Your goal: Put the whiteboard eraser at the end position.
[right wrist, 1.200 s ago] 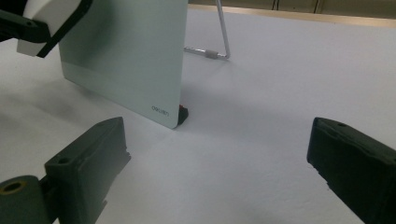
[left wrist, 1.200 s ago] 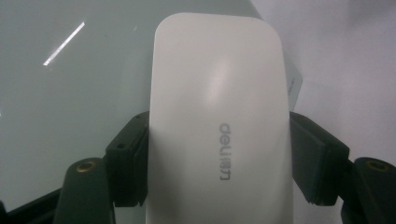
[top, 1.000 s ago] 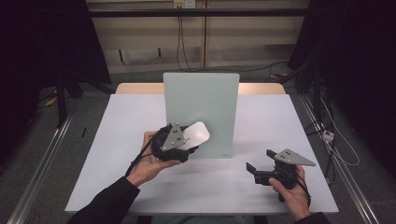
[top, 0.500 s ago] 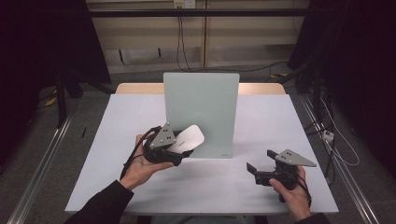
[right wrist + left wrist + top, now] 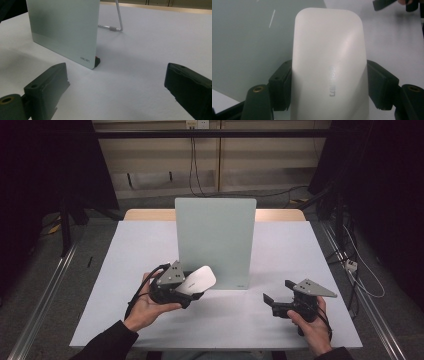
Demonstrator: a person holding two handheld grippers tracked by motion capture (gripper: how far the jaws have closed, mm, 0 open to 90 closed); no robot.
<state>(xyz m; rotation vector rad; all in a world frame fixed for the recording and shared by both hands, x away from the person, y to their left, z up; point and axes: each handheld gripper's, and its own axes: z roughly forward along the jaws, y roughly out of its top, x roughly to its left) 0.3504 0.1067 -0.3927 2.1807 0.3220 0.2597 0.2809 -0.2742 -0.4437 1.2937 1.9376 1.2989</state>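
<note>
A pale green board (image 5: 216, 240) stands upright on a wire stand (image 5: 117, 21) in the middle of the white table (image 5: 305, 250). My left gripper (image 5: 192, 287) is shut on a flat white rounded block (image 5: 197, 280), held just left of the board's lower left corner. In the left gripper view the white block (image 5: 328, 67) sits clamped between both jaws with the board (image 5: 249, 37) behind it. My right gripper (image 5: 272, 304) stands open near the table's front right, with nothing between its jaws. In the right gripper view the board (image 5: 67, 30) stands ahead and to the left.
The board has a small red and black foot (image 5: 97, 60) at its lower corner. Cables (image 5: 350, 265) hang at the table's right side. A metal rail (image 5: 42, 295) runs along the floor on the left. Dark curtains flank the space.
My left gripper with the white block has drifted slightly left and down, away from the board's face. The right gripper has stayed in place.
</note>
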